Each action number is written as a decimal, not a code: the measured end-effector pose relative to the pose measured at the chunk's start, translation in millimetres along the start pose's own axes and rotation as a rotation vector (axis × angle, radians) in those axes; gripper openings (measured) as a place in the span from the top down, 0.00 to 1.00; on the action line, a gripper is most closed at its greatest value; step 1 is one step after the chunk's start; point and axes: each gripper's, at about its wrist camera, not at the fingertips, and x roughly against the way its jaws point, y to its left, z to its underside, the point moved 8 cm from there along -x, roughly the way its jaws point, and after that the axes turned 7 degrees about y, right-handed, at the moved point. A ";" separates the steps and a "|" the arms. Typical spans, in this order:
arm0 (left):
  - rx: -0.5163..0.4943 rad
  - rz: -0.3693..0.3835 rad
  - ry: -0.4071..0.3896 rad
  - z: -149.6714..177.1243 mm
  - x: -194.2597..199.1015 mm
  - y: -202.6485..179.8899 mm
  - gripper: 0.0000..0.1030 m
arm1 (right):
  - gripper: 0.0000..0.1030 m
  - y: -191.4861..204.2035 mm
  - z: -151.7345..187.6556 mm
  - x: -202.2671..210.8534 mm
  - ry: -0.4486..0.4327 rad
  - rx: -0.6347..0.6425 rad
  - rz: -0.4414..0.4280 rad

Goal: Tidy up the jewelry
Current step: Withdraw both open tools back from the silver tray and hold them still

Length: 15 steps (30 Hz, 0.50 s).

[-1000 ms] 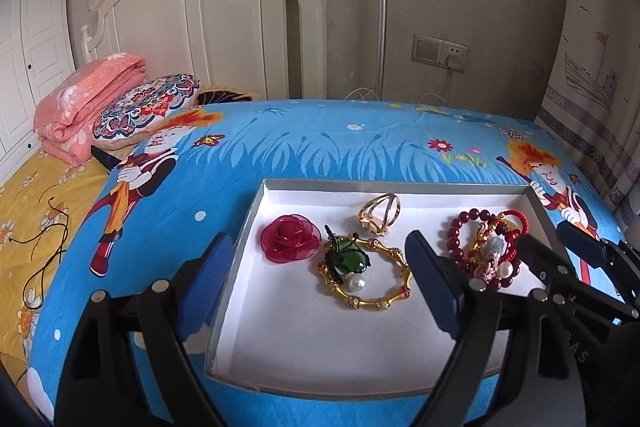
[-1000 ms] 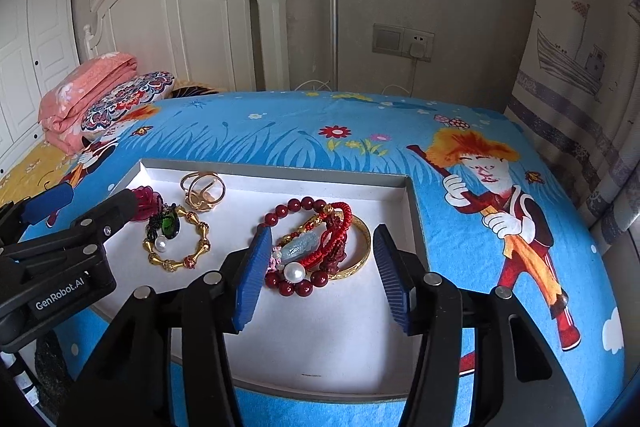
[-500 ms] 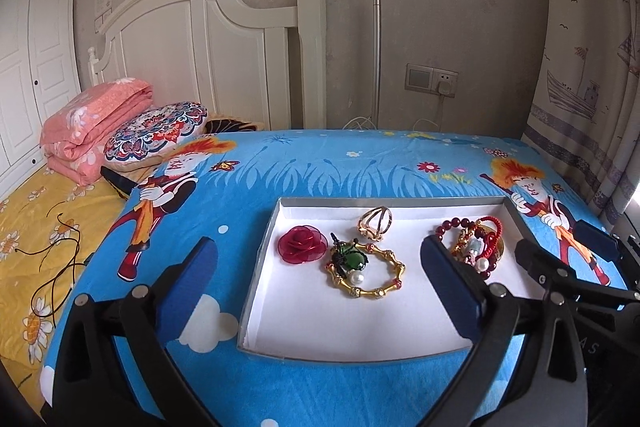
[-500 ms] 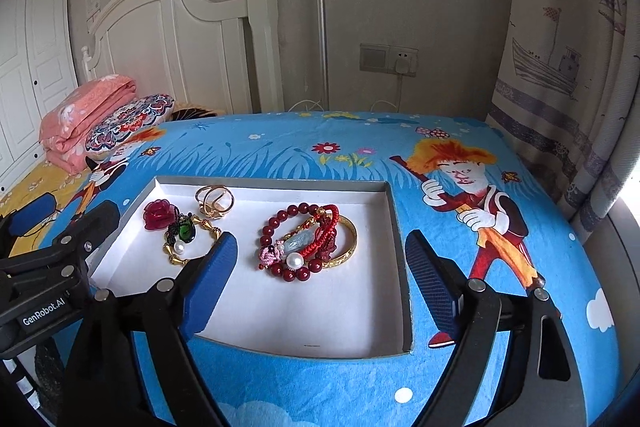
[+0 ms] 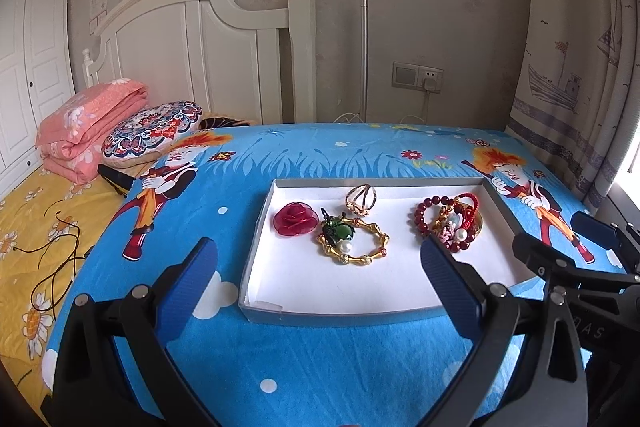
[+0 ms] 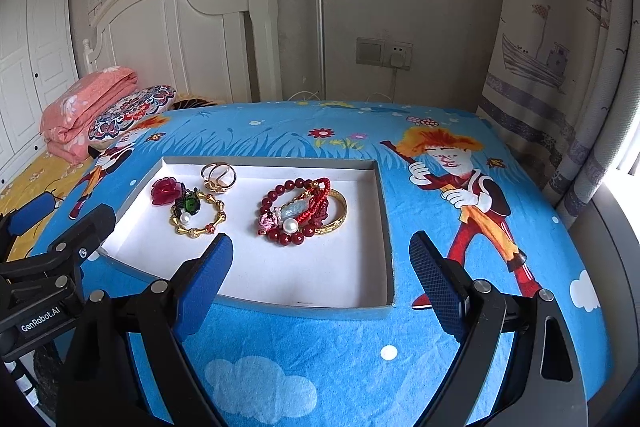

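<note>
A shallow white tray [image 5: 256, 247] with a grey rim sits on the blue cartoon bedspread [image 5: 320, 367], its near edge well back from the front of the bed. A wide band of bare cloth lies between that edge and both tools. To the right of the tray, blue cover runs as far as the curtain [image 6: 560, 67]; to its left, the cover drops off toward a yellow sheet [image 5: 32, 227].

The left gripper [image 5: 320, 267] hangs over the near cloth with its blue pads [image 5: 188, 279] spread wide and nothing between them. The right gripper [image 6: 320, 267] is likewise spread wide and holds nothing, hovering short of the tray's near right corner. Each tool's black frame cuts into the other's view at the side edge.

All the jewelry lies in the far half of the tray. At the left is a red fabric rose [image 5: 295, 219], touching a green beetle brooch [image 5: 340, 231] that rests on a gold bamboo-link bracelet [image 5: 368, 251] with a white pearl. Behind them stands a gold ring [image 5: 362, 201]. Apart to the right is a tangled heap [image 6: 302, 211]: dark red beads, red cord, a gold bangle, a pale blue stone, a pearl and something pink. How these pieces interlock is hard to make out. The tray's near half is bare white.
</note>
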 end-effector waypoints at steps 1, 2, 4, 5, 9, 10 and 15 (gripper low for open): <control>0.001 -0.001 0.002 0.4 -1.3 -0.1 0.05 | 0.18 -2.3 0.6 -0.1 0.002 -0.007 -0.002; 0.002 -0.001 0.004 1.2 -1.6 0.2 0.05 | 0.18 -4.0 1.0 -0.2 0.004 -0.014 -0.003; 0.005 0.001 0.008 2.7 -2.1 0.5 0.05 | 0.18 -6.1 1.7 -0.6 0.006 -0.019 0.000; 0.006 0.001 0.010 3.2 -2.5 0.6 0.05 | 0.18 -6.3 2.4 -0.9 0.008 -0.019 0.001; 0.008 0.000 0.011 4.1 -1.8 1.3 0.05 | 0.18 -4.6 4.2 -1.1 0.013 -0.014 -0.004; 0.007 0.001 0.011 4.6 -1.5 0.9 0.05 | 0.18 -3.9 4.6 -0.7 0.013 -0.012 -0.005; -0.003 0.000 0.012 6.8 -1.2 -0.8 0.05 | 0.18 -3.0 5.4 0.4 0.015 -0.011 -0.007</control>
